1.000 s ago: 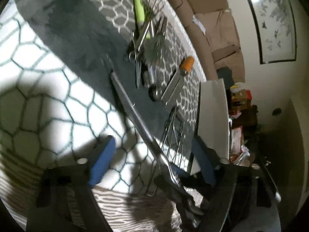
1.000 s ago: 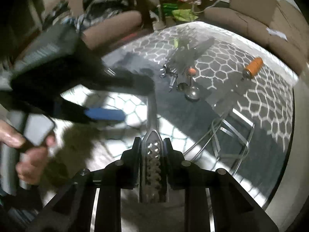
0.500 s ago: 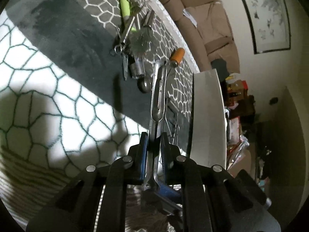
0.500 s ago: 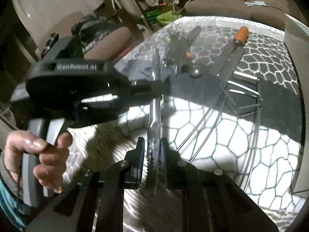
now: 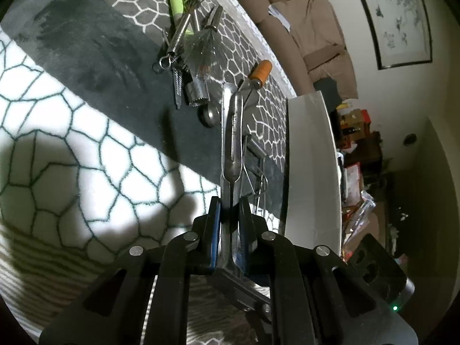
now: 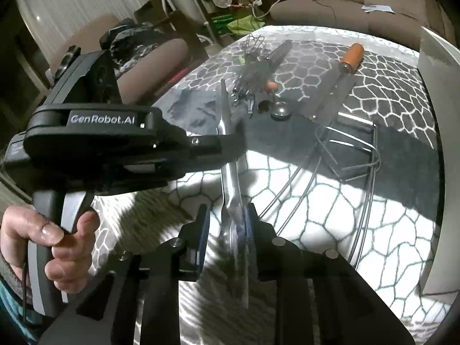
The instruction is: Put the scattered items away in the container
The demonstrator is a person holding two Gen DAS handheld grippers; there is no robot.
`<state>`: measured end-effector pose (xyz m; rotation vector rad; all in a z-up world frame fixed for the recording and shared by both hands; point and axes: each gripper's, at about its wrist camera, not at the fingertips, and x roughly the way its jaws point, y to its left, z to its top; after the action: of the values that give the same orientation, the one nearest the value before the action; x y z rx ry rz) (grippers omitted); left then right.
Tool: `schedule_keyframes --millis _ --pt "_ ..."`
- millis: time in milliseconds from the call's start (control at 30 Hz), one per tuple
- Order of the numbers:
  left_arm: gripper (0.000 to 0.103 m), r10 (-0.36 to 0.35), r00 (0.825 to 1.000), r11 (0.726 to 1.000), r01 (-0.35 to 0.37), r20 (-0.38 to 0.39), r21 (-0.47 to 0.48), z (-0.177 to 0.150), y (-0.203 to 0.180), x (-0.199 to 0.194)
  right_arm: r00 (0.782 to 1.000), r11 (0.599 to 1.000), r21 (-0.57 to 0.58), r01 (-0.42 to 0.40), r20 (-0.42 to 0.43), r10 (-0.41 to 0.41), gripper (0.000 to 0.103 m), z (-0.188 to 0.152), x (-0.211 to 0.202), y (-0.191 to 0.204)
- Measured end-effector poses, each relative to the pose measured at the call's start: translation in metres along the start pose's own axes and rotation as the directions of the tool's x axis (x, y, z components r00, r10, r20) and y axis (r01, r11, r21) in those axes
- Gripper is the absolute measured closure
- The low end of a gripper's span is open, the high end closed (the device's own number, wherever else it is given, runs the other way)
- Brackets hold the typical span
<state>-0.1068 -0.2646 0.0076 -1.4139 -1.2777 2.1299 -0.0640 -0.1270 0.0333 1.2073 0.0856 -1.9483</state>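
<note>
My left gripper (image 5: 229,227) is shut on metal tongs (image 5: 231,132), which point away over the patterned table. In the right wrist view the left gripper (image 6: 230,141) grips the tongs (image 6: 228,149) partway along their length. My right gripper (image 6: 225,230) has its jaws parted around the tongs' serrated end, with a gap on the left side. The white container (image 5: 312,166) stands at the right. A pile of utensils (image 5: 189,49) with a green-handled whisk (image 5: 176,3) and an orange-handled tool (image 5: 258,73) lies farther off.
A wire rack (image 6: 342,155) lies on the table beside the container wall (image 6: 437,66). A small round metal piece (image 6: 280,112) sits by the utensil pile (image 6: 256,69). A sofa (image 6: 330,3) and clutter lie beyond the table edge.
The left gripper closed on the tongs and now holds them. The right gripper's jaws have opened from their tight grip on the tongs' end.
</note>
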Motion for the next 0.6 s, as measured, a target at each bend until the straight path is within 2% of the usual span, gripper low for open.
schedule_keyframes --millis 67,133,467,600 --pt "0.092 -0.009 1.000 1.000 0.009 0.001 0.010 -0.001 -0.003 -0.001 1.000 1.000 -0.009 -0.017 -0.013 0.017 0.078 0.001 0.004 0.001" --pt "0.092 -0.031 1.000 0.999 0.031 0.001 0.016 -0.001 -0.007 -0.004 1.000 1.000 -0.024 -0.019 -0.011 0.019 0.090 0.000 0.005 0.003" --pt "0.092 -0.063 0.998 0.998 0.063 -0.003 0.023 -0.003 -0.015 -0.010 0.997 0.995 0.072 -0.071 0.043 0.068 0.091 -0.006 -0.014 -0.009" --pt "0.092 -0.082 0.997 0.993 0.082 -0.007 0.090 -0.009 -0.039 -0.017 0.997 0.996 0.063 -0.064 0.057 0.060 0.091 -0.007 -0.034 -0.005"
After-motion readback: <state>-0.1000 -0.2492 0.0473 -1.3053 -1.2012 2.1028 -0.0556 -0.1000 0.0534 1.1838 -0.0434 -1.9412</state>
